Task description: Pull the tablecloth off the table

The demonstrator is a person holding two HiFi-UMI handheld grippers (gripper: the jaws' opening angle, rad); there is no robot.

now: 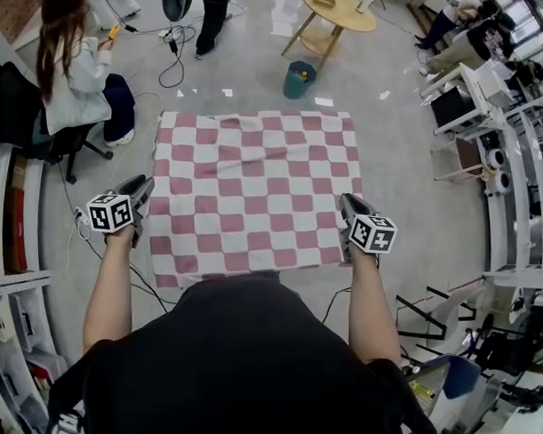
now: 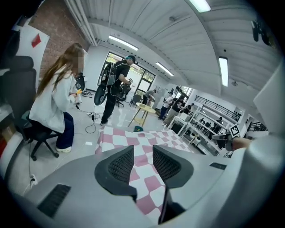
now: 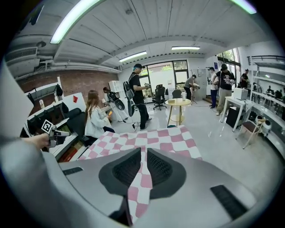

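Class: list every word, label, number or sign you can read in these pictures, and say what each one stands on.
Words or numbers: none readable in any view.
Black-and-white square patterns, not letters: on the left marker cube of the left hand-held gripper and the right marker cube of the right hand-held gripper.
Red diamond, no lettering with it: on a white board.

Pink-white checkered tablecloth (image 1: 255, 189) spread flat, lightly creased.
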